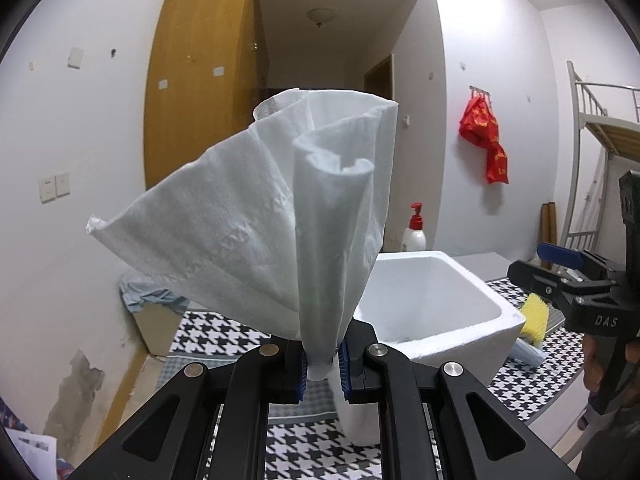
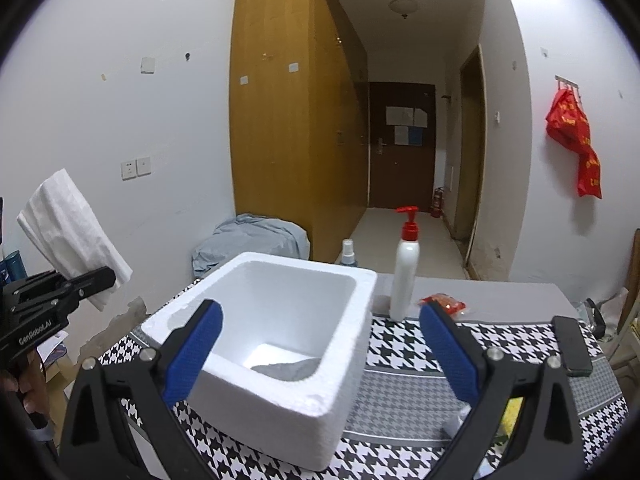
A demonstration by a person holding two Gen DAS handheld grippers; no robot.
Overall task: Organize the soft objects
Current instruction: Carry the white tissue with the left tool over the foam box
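A white paper towel (image 1: 276, 216) stands up out of the left gripper (image 1: 323, 364), its lower end bunched and pinched between the blue pads (image 1: 345, 360), which are closed down to a narrow slit around it. The sheet fans out upward and to the left, creased and partly folded over on itself, held in the air above the table. From the right wrist view the same paper towel (image 2: 72, 232) shows at the far left, sticking up at a slant from the black jaws of that gripper (image 2: 94, 278).

Just behind and to the right of the towel sits a white foam box (image 1: 444, 300) with thick walls, open at the top. In the right wrist view the foam box (image 2: 280, 404) lies directly ahead, and something pale grey rests on its floor near the front wall.

The right gripper (image 2: 320, 352) is wide open and holds nothing; its blue pads (image 2: 192, 352) stand well apart, one over the box's left rim, the other over the tablecloth to the right.

The houndstooth tablecloth (image 2: 404, 344) covers the table. Behind the box stands a white pump bottle (image 2: 405, 276) with a red top, with a small red packet (image 2: 444, 304) near it. A black phone (image 2: 572, 344) lies to the right. A yellow brush (image 1: 534, 320) rests beside the box.
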